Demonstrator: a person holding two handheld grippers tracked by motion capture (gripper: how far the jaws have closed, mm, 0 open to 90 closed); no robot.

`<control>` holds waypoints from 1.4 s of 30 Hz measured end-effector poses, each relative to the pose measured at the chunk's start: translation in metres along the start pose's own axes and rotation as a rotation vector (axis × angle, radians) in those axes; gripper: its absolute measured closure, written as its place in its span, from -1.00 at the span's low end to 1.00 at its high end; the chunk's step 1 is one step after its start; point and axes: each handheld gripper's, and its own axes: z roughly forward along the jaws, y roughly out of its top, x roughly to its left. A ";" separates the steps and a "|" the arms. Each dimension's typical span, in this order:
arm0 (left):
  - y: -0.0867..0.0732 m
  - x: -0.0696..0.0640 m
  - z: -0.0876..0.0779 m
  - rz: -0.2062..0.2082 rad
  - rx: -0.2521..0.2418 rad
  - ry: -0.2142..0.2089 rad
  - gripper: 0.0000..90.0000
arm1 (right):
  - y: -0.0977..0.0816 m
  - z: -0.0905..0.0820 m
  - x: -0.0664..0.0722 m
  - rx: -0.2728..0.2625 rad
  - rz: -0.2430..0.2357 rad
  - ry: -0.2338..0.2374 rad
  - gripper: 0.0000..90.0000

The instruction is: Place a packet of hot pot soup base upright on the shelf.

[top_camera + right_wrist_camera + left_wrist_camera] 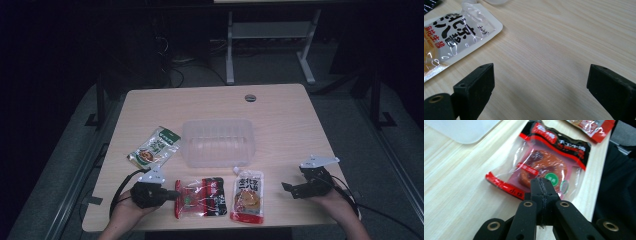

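- The wooden table [280, 107] carries four things: a clear plastic tub [217, 142] at its centre, a green-topped snack packet [154, 146] at the tub's 9 o'clock, a red-and-black packet [201, 197] at its 7 o'clock, and a white-and-red pouch [248, 195] at its 5 o'clock.
- The tub sits upright and looks empty.
- The red-and-black packet and the white-and-red pouch lie flat, side by side, near the table's near edge, just apart.
- The left gripper [172, 194], held in the person's left hand [131, 210], sits at the 9 o'clock edge of the red-and-black packet.
- In the left gripper view the left gripper [541, 188] has its jaws clenched together with only a thin seam between them, its tips over the red-and-black packet's [544, 162] near edge; whether film is pinched between them I cannot tell.
- The same view shows a corner of the tub [464, 130] at 11 o'clock and the end of the white-and-red pouch [594, 127] at 1 o'clock.
- The right gripper [287, 187] lies at the white-and-red pouch's 3 o'clock, well apart from it, low over bare table.
- In the right gripper view the right gripper [540, 82] is released, jaws spread wide over bare wood, grasping nothing; the white-and-red pouch [456, 37] lies at 10 o'clock.
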 end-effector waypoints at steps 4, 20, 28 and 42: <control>-0.002 0.000 0.007 0.005 0.027 0.016 0.99 | 0.000 0.000 0.000 0.002 -0.003 0.001 -0.84; -0.004 0.002 0.011 -0.007 0.056 0.015 0.99 | 0.000 0.000 0.002 0.005 -0.009 0.000 -0.84; -0.005 0.003 0.013 -0.021 0.070 0.015 0.99 | 0.002 -0.001 0.006 0.001 -0.018 0.004 -0.84; -0.008 0.007 0.014 -0.026 0.112 0.025 0.99 | 0.021 -0.006 0.042 -0.029 -0.048 0.144 -0.84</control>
